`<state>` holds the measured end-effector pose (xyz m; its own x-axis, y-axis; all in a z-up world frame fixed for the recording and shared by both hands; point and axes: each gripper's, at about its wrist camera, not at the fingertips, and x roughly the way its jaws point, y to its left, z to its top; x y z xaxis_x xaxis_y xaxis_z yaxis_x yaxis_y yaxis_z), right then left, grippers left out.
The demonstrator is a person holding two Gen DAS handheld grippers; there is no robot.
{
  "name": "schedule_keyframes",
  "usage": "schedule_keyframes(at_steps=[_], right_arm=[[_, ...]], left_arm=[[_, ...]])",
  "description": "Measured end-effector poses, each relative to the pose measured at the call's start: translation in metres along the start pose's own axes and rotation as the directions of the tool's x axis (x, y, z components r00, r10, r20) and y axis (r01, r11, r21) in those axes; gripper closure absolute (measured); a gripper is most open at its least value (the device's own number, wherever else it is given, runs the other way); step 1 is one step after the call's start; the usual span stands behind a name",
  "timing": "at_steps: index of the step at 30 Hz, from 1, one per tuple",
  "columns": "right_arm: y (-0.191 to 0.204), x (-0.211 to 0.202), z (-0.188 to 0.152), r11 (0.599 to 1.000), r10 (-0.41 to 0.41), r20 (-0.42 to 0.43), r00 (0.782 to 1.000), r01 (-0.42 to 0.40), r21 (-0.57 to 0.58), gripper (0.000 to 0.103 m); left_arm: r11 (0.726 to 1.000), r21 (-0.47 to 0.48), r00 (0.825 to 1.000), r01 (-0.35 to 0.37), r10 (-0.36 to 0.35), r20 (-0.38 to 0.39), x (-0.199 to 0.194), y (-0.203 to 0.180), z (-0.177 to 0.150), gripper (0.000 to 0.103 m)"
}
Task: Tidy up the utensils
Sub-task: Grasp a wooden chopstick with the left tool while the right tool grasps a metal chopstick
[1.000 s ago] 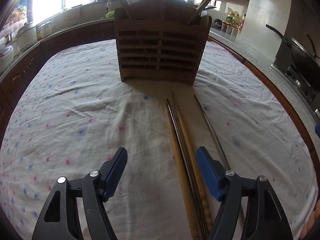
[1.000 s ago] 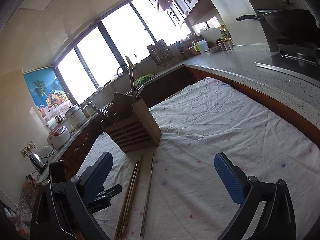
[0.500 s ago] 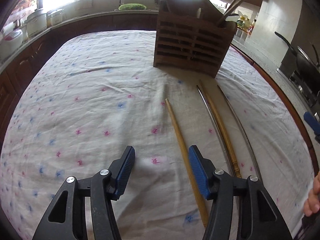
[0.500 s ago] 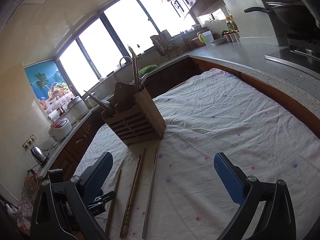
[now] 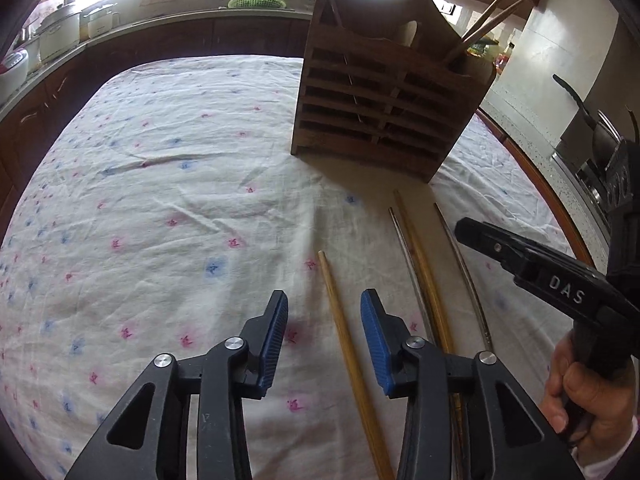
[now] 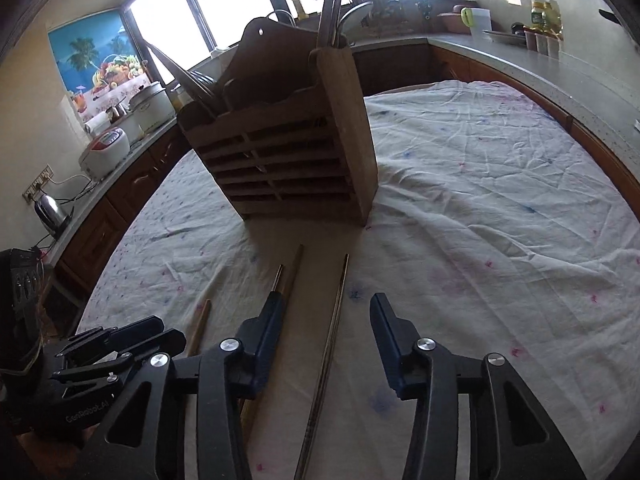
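Note:
A slatted wooden utensil holder (image 5: 384, 108) stands on the floral tablecloth (image 5: 160, 200) with chopsticks and utensils in it; it also shows in the right wrist view (image 6: 288, 156). Several chopsticks lie in front of it. My left gripper (image 5: 324, 340) is open, low over the cloth, with a wooden chopstick (image 5: 344, 340) lying between its jaws. My right gripper (image 6: 322, 344) is open around a metal chopstick (image 6: 328, 352). A wooden and a metal chopstick (image 5: 420, 272) lie side by side between the two. The right gripper also shows in the left wrist view (image 5: 532, 268).
The table is ringed by a kitchen counter (image 6: 560, 76) with rice cookers (image 6: 104, 152), a kettle (image 6: 50, 208), jars and a wok on a stove (image 5: 592, 128). A sink with a green basket (image 5: 256, 0) lies behind the table.
Both grippers have narrowed and moved in. The left one shifted left so one wooden chopstick lies between its jaws. The right one lowered toward the table over the metal chopstick.

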<state>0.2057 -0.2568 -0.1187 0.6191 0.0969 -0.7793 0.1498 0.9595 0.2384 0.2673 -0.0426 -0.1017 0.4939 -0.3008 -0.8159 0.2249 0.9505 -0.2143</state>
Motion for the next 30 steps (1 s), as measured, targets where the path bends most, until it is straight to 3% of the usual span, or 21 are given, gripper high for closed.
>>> schedule_keyframes(at_steps=[5, 10, 12, 13, 22, 30], right_arm=[[0.003, 0.026, 0.007, 0.998, -0.051, -0.032, 0.998, 0.05, -0.047, 0.074], [0.016, 0.033, 0.008, 0.982, -0.136, -0.038, 0.99, 0.13, -0.134, 0.083], [0.016, 0.032, 0.007, 0.983, -0.134, -0.036, 0.99, 0.128, -0.135, 0.094], [0.014, 0.031, 0.007, 0.985, -0.125, -0.037, 0.991, 0.12, -0.127, 0.095], [0.002, 0.014, -0.001, 0.998, -0.044, -0.024, 0.999, 0.043, -0.04, 0.098], [0.001, -0.006, -0.017, 1.0, -0.007, -0.033, 0.999, 0.006, -0.026, 0.099]], left_arm=[[0.998, 0.048, 0.999, -0.04, 0.039, 0.011, 0.016, -0.01, 0.006, 0.068], [0.983, 0.136, 0.992, -0.123, 0.117, 0.055, 0.023, -0.028, 0.002, 0.081], [0.985, 0.126, 0.992, -0.114, 0.108, 0.059, 0.023, -0.026, 0.002, 0.09], [0.988, 0.114, 0.993, -0.106, 0.1, 0.056, 0.021, -0.024, 0.003, 0.096], [0.999, -0.027, 0.998, 0.043, -0.042, 0.035, 0.003, 0.008, 0.004, 0.099], [1.0, -0.008, 1.0, 0.029, -0.029, -0.004, -0.004, 0.012, -0.009, 0.098]])
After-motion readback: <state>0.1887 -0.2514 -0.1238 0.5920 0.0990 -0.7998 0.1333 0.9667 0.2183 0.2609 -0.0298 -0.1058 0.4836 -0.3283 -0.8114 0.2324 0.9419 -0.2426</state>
